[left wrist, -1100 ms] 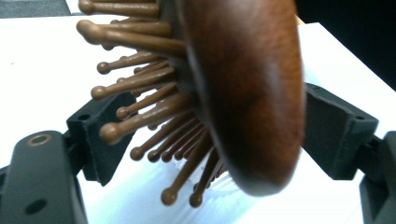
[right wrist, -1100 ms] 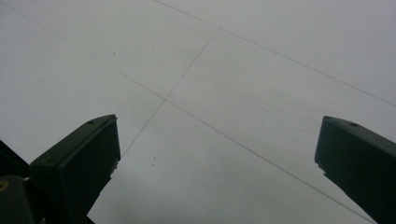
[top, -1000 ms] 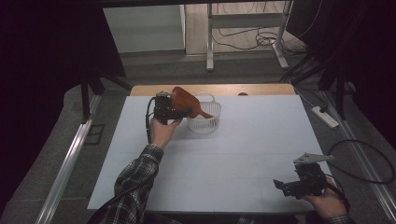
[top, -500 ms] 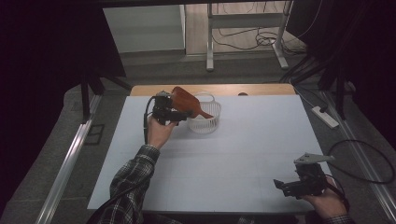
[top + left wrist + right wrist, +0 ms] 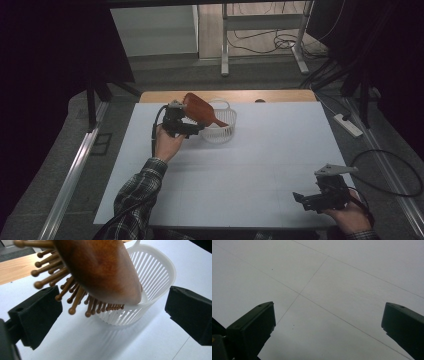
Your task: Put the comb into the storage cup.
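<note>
Nearest the person, at the table's near right corner, the right gripper (image 5: 304,199) rests in the right hand (image 5: 350,216) just above the white table (image 5: 260,165). In the right gripper view its 2 black jaws stand spread wide over bare white surface crossed by thin seam lines, with nothing between them.

Farther off, on the left side of the table, the left hand (image 5: 167,142) holds the left gripper (image 5: 196,129) beside a white slatted basket (image 5: 222,131) that stands near the table's far edge. In the left gripper view, the left gripper (image 5: 112,315) has its 2 jaws spread wide, having just been opening; a wooden hairbrush (image 5: 100,270) lies between and above them, and neither pad presses on it. The brush's ball-tipped wooden bristles point down and to the left, and its rounded end touches the basket's rim (image 5: 160,255). In the high view the hairbrush (image 5: 200,107) leans tilted across the basket's left rim, its handle pointing into the basket.
</note>
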Demonstrator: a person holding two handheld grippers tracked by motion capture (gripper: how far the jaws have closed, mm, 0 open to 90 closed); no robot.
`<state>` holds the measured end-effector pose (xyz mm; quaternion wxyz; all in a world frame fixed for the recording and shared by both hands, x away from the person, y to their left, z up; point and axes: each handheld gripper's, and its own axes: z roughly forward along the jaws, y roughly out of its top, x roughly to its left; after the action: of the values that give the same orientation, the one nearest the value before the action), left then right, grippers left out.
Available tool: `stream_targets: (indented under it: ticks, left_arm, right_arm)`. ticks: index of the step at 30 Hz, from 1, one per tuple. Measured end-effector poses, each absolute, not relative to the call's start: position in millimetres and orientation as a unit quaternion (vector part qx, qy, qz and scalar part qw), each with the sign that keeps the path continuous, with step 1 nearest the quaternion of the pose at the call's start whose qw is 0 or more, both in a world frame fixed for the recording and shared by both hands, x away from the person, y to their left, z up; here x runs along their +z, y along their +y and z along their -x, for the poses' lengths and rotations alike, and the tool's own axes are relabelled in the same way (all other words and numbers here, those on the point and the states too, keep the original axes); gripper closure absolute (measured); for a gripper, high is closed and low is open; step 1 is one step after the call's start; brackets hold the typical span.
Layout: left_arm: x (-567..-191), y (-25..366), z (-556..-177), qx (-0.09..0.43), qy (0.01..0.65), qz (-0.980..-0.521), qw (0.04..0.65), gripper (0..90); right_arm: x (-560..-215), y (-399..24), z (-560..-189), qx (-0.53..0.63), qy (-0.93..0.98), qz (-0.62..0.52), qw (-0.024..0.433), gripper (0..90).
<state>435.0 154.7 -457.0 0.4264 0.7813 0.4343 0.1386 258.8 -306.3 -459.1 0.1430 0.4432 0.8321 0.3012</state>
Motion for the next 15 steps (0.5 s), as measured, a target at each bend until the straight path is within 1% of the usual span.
stream_targets:
  ticks: [8,15]
  left_arm:
    - [-455.8,156.7,-428.1,0.150,0.424,-0.785,0.427,0.0]
    - [-457.0,159.9,-423.6,0.146,0.422,-0.783,0.433,0.0]
  right_arm:
    - [-459.0,-306.2,-258.5,0.301,0.832,-0.443,0.144,0.0]
    - [-458.8,-306.3,-258.0,0.302,0.832,-0.441,0.147,0.0]
